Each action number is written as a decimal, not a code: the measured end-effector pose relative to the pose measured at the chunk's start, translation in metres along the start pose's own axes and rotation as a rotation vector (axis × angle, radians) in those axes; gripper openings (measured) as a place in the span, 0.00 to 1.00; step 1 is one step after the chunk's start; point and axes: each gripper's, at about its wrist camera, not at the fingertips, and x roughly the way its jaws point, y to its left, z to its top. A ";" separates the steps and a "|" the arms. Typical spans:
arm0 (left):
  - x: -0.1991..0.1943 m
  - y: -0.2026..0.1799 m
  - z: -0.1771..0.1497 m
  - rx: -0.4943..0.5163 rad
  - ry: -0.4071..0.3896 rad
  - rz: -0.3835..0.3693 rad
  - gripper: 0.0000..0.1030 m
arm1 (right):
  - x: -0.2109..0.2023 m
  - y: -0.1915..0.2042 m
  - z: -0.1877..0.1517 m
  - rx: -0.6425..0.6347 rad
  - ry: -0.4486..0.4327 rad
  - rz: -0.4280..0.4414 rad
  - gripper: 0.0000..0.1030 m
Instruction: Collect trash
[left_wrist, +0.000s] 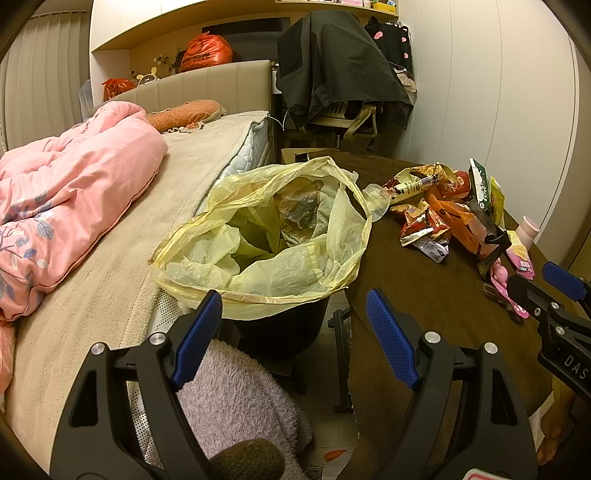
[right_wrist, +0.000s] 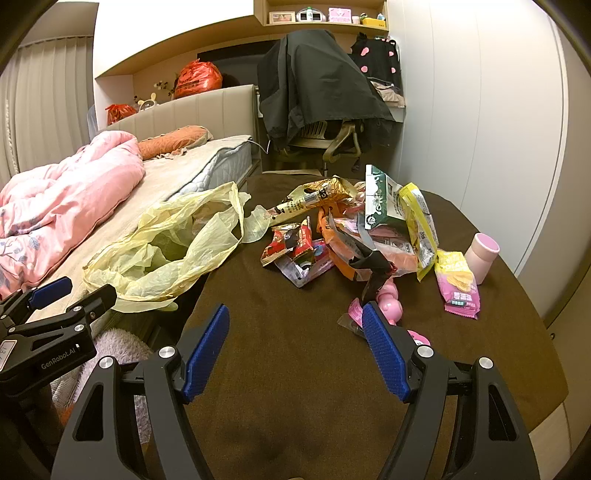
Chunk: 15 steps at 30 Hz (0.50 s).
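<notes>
A black bin lined with a yellow bag (left_wrist: 266, 236) (right_wrist: 166, 251) stands between the bed and a brown table (right_wrist: 295, 369). Its mouth gapes wide, with a crumpled clear wrapper inside. A heap of snack wrappers (right_wrist: 351, 236) (left_wrist: 443, 214) lies on the table: red, orange, gold and yellow packets and a green-white carton (right_wrist: 380, 203). My left gripper (left_wrist: 295, 336) hovers open just in front of the bin's near rim, holding nothing. Over the table's near part, short of the heap, my right gripper (right_wrist: 295, 350) is open and empty too. Each gripper shows at the edge of the other's view.
A pink cup (right_wrist: 480, 258), a pink snack packet (right_wrist: 458, 288) and a pink toy (right_wrist: 388, 299) lie right of the heap. The bed (left_wrist: 110, 258) with a pink quilt fills the left. A fuzzy lilac cloth (left_wrist: 236, 398) lies below the bin. A jacket-draped chair (right_wrist: 317, 107) stands behind.
</notes>
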 end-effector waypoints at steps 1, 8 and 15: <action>0.000 0.000 0.000 0.000 0.000 0.000 0.74 | 0.000 0.001 0.000 0.000 0.000 -0.002 0.68; 0.000 0.000 0.000 -0.001 -0.002 0.001 0.74 | 0.000 0.002 0.000 0.000 0.001 0.000 0.68; -0.002 0.000 0.000 -0.004 -0.002 0.002 0.74 | 0.000 0.003 0.000 0.000 0.000 -0.001 0.68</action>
